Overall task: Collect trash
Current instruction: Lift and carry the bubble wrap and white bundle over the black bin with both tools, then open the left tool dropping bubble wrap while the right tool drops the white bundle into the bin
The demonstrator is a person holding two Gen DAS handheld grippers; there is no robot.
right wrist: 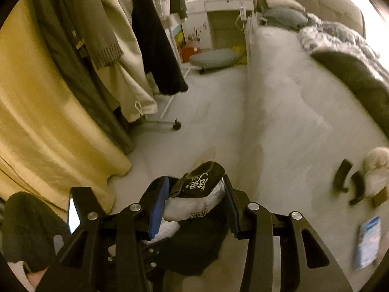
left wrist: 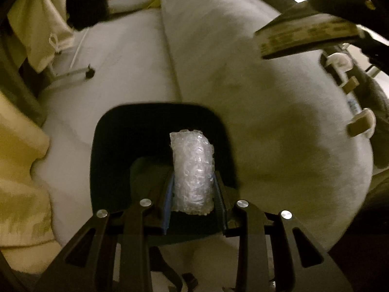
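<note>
Trash is already in both claws. Left claw (left wrist: pixel 193 189) pinches a roll of bubble wrap (left wrist: pixel 192 170) upright directly above the dark bin (left wrist: pixel 109 146), apparently so it can drop straight in. Right claw (right wrist: pixel 197 202) clamps crumpled snack wrappers (right wrist: pixel 197 192), black over white, above something dark I cannot make out; their printing looks like Chinese characters, too blurred to read. Farther across the pale floor (right wrist: pixel 279 121) lies a blue-and-white packet (right wrist: pixel 368 245), probably next, its label unreadable.

Open pale floor (right wrist: pixel 279 112) ahead; hanging coats (right wrist: pixel 116 48) and yellow curtain (right wrist: pixel 48 121) crowd the left, bed (right wrist: pixel 352 73) blocks the right.
</note>
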